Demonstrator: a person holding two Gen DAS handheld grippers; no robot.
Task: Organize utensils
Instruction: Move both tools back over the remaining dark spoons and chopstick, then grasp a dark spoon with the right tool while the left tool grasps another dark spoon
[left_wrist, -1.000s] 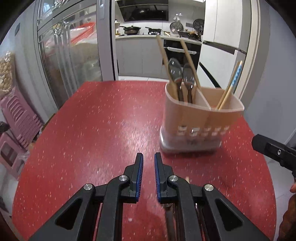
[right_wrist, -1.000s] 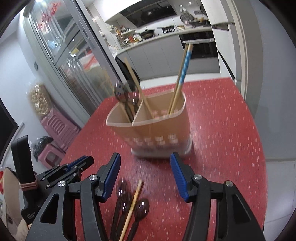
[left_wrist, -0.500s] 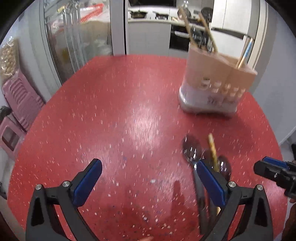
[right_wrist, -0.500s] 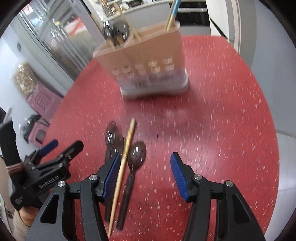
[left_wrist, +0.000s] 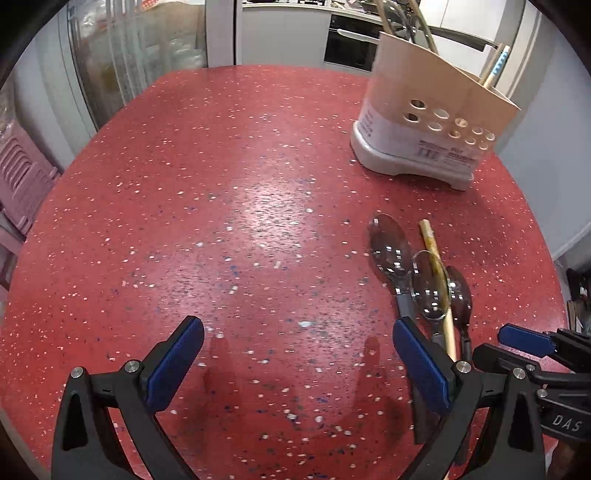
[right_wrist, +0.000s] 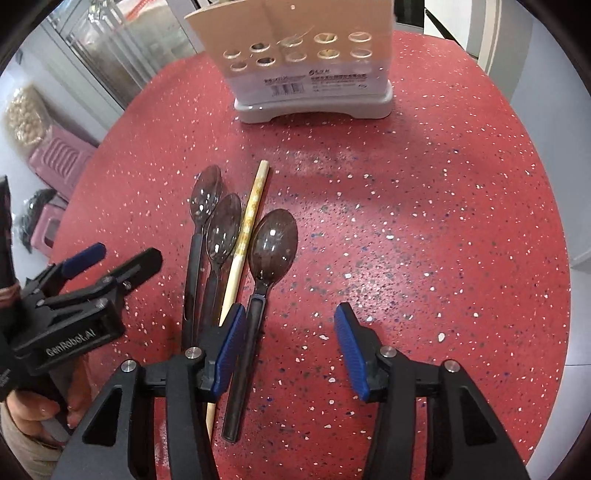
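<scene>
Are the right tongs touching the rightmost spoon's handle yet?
Cannot tell. In the right wrist view the right tongs are open and the spoon handle runs beside the left pad, with no clear gap.

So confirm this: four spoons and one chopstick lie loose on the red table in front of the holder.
Wrong count: three spoons, not four, lie with the one chopstick on the red table in front of the holder. The right wrist view shows it.

A red speckled table (left_wrist: 229, 192) catches overhead light, its far edge facing a glass-door cabinet (left_wrist: 140, 48), grey kitchen cupboards (left_wrist: 280, 33) and an oven (left_wrist: 351, 46); pink stools (right_wrist: 59, 158) stand beside its left edge.
</scene>
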